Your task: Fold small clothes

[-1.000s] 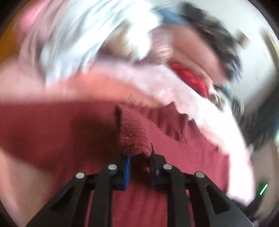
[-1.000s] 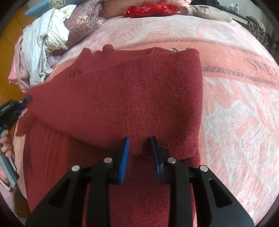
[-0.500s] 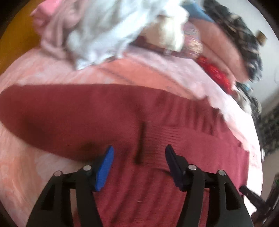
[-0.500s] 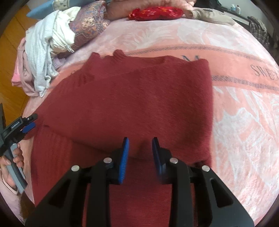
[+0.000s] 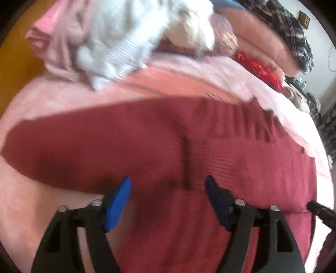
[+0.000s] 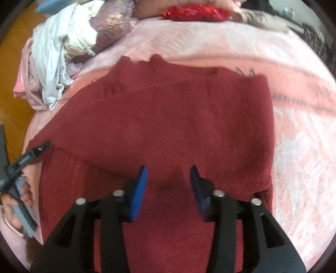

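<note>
A dark red knitted sweater [image 6: 168, 126] lies folded on a pink blanket [image 6: 294, 147], one layer laid over the ribbed part below. My right gripper [image 6: 169, 178] hovers just above the folded edge; its jaws are opening and nothing is pinched between the blue pads. In the left wrist view the same sweater [image 5: 126, 147] stretches across the bed with a sleeve running out to the left. My left gripper [image 5: 168, 189] is opening wide above it, with cloth beneath but not gripped. The left gripper [image 6: 31, 155], in a hand, shows at the right wrist view's left edge.
A heap of white, pink and patterned clothes [image 6: 63, 52] sits at the bed's far left corner, also seen as a clothes heap [image 5: 115, 42]. A red cushion [image 6: 195, 12] and pink pillows [image 5: 262, 42] lie at the head. Orange floor [image 6: 12, 63] borders the left side.
Both grippers have let go of the sweater and spread their jaws. The fold that the left one held up now lies flat. Both cameras have pulled back a little from the cloth.
</note>
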`<state>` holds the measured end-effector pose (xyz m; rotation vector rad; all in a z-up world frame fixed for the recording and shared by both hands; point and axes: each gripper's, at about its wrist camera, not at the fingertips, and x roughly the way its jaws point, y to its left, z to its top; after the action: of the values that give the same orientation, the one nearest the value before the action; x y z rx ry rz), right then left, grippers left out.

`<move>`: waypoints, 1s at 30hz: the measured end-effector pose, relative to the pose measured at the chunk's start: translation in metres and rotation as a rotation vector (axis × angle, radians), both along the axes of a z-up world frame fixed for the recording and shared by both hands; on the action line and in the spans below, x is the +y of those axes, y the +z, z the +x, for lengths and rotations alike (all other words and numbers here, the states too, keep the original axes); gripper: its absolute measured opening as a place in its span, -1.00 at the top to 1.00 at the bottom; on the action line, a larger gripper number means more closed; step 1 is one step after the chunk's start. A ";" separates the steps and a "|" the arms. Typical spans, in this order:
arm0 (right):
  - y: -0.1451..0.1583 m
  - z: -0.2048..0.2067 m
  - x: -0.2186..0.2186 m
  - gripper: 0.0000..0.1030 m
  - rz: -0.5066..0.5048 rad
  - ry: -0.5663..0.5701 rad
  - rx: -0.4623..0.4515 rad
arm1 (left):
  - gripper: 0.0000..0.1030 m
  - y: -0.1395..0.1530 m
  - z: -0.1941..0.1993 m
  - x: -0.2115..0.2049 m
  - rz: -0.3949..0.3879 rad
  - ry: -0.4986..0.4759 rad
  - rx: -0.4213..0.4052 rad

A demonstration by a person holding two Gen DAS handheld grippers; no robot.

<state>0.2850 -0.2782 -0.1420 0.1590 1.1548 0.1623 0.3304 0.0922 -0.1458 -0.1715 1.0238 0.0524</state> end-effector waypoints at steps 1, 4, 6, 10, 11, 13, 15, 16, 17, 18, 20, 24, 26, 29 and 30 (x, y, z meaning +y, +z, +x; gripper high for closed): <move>0.003 -0.001 0.007 0.09 -0.001 0.010 -0.002 | -0.68 0.005 -0.004 0.022 0.007 0.035 -0.009; 0.007 0.000 0.031 0.06 0.012 0.016 0.024 | -0.75 0.006 -0.013 0.089 -0.002 0.135 0.009; 0.007 0.004 0.050 0.03 0.009 0.042 0.028 | -0.76 0.002 -0.023 0.144 0.017 0.226 0.023; 0.002 0.011 0.080 0.01 0.006 0.076 0.048 | -0.76 -0.008 -0.037 0.234 -0.004 0.373 0.075; -0.001 0.013 0.089 0.01 -0.002 0.084 0.054 | -0.76 -0.010 -0.040 0.254 -0.015 0.413 0.082; -0.006 0.017 0.102 0.01 -0.009 0.094 0.061 | -0.76 -0.019 -0.045 0.289 -0.050 0.476 0.098; -0.012 0.023 0.116 0.01 -0.002 0.103 0.075 | -0.76 -0.026 -0.046 0.311 -0.084 0.510 0.101; -0.015 0.025 0.120 0.01 -0.001 0.107 0.079 | -0.76 -0.030 -0.044 0.322 -0.094 0.533 0.094; -0.019 0.027 0.128 0.01 -0.008 0.114 0.082 | -0.76 -0.031 -0.042 0.328 -0.106 0.546 0.077; -0.022 0.028 0.133 0.00 -0.019 0.118 0.082 | -0.76 -0.031 -0.040 0.333 -0.122 0.553 0.057; -0.027 0.032 0.143 -0.11 -0.060 0.118 0.077 | -0.76 -0.036 -0.032 0.344 -0.153 0.561 0.033; -0.031 0.033 0.150 -0.13 -0.116 0.139 0.062 | -0.73 -0.050 -0.014 0.345 -0.135 0.534 0.052; -0.033 0.034 0.149 -0.13 -0.108 0.134 0.062 | -0.68 -0.049 -0.013 0.342 -0.098 0.522 0.047; -0.033 0.035 0.146 -0.13 -0.086 0.123 0.067 | 0.03 -0.045 -0.008 0.341 -0.091 0.513 0.030; -0.032 0.035 0.145 -0.13 -0.081 0.121 0.068 | 0.30 -0.044 -0.006 0.339 -0.093 0.504 0.025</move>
<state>0.3204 -0.1332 -0.1744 0.0234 1.2372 0.2183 0.3239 0.4314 -0.1894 -0.5116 0.9886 0.4656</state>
